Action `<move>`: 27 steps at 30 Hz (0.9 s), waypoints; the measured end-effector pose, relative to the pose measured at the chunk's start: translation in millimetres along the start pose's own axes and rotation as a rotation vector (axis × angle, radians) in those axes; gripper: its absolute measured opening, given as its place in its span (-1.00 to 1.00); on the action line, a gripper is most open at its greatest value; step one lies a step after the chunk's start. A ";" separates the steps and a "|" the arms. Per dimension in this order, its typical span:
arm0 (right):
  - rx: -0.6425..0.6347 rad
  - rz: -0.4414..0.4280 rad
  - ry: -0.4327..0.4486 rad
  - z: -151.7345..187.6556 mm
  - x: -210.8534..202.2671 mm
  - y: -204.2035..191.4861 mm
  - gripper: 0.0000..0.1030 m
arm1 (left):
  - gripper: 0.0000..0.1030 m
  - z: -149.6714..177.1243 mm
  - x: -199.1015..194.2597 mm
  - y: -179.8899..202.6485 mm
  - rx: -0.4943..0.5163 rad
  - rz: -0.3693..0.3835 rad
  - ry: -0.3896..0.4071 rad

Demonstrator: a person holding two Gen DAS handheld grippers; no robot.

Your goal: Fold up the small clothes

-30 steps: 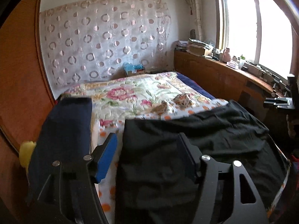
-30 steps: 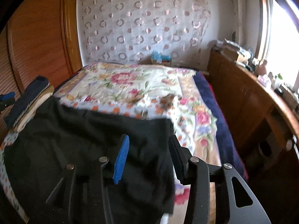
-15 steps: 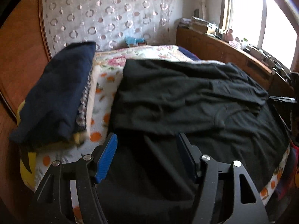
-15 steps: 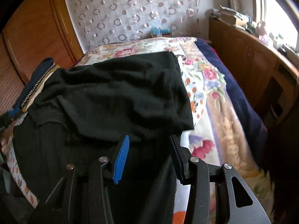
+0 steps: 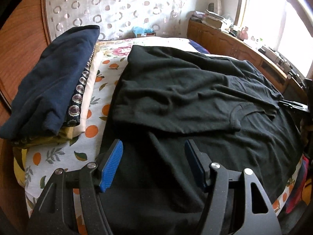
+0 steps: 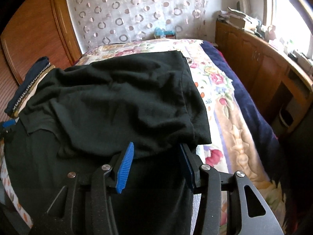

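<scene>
Here black shirt (image 5: pixel 176 90) lies folded over, apparently between parted jaws.

Left of the left jaws there's bare fruit-print sheet (image 5: pixel 58 156), then the stack of folded clothes (image 5: pixel 50 90) blocks that side. Right of the right jaws, open floral quilt (image 6: pixel 230 129) until the wooden cabinet (image 6: pixel 260 72).

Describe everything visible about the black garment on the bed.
The black garment is a soft, matte knit shirt, wrinkled, lying on the floral bedcover. Its far part is folded back over the near part, with a ribbed neckline showing near the fold's edge. It lies beside, apart from, the folded pile. Both open grippers hover over its near part.
</scene>
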State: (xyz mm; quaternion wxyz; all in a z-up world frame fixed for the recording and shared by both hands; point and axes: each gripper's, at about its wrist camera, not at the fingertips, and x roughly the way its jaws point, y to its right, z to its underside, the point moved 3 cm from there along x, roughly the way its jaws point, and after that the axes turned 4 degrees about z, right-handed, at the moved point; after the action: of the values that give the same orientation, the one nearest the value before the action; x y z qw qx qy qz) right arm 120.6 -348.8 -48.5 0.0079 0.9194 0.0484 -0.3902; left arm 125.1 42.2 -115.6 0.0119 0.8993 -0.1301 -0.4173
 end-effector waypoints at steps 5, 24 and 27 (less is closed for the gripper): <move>-0.035 0.027 0.001 12.3 4.6 -11.8 0.02 | 0.29 -8.5 7.1 -0.8 -0.025 0.032 -0.010; -0.035 0.017 0.006 11.4 7.3 -8.0 0.03 | -0.23 -31.6 35.8 -10.3 -0.086 0.007 -0.022; -0.038 0.022 0.007 11.4 7.2 -8.8 0.03 | -0.42 -33.1 34.4 -13.7 -0.096 0.003 -0.018</move>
State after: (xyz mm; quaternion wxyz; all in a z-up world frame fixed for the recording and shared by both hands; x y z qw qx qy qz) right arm 116.6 -340.0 -61.4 0.0293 0.9209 0.0455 -0.3861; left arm 174.4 44.1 -121.5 0.0545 0.8938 -0.1112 -0.4311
